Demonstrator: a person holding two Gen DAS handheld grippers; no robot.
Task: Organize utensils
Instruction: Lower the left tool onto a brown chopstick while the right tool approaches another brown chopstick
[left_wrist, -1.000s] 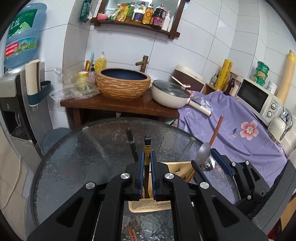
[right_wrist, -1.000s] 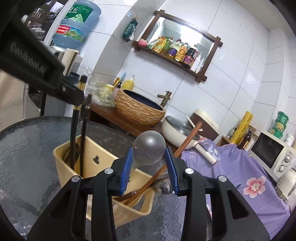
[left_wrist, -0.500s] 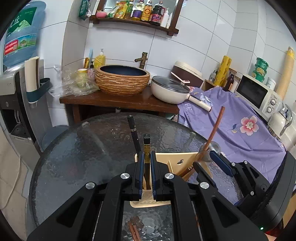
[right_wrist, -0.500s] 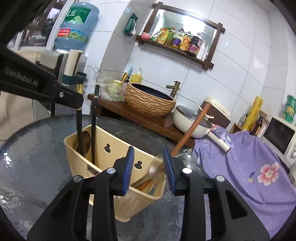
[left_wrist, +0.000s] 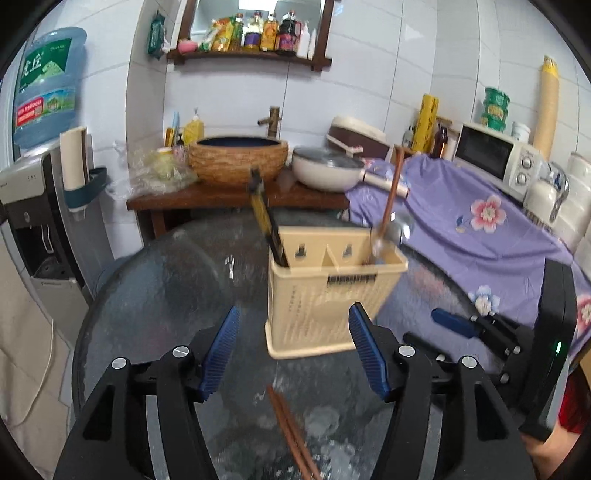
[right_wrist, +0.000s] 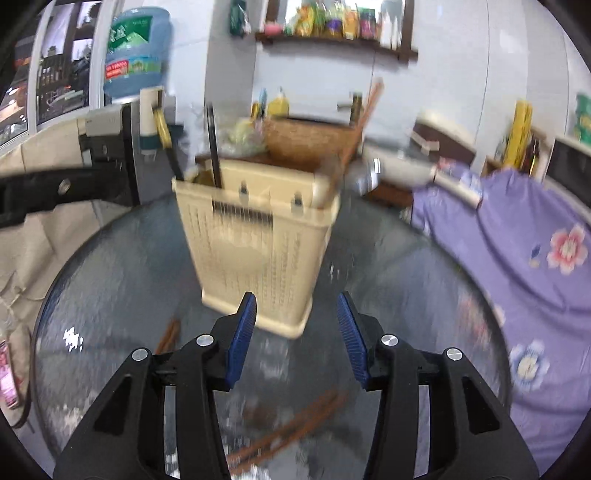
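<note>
left tool (left_wrist: 293, 350) opening, empty, right tool (right_wrist: 295, 332) opening, empty

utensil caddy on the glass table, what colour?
Pale yellow-beige caddy, perforated sides. Clearest in the left wrist view.

Left tool (left_wrist: 293, 354) and right tool (right_wrist: 295, 332) both opening, empty.

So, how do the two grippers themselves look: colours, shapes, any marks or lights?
Both look alike. The left gripper has matte black angular plastic arms with round silver screw heads and two blue ribbed pads on its jaws. The right gripper shows the same black frame, silver screws and blue ribbed pads. In the left view, its black body carries a small green light.
</note>
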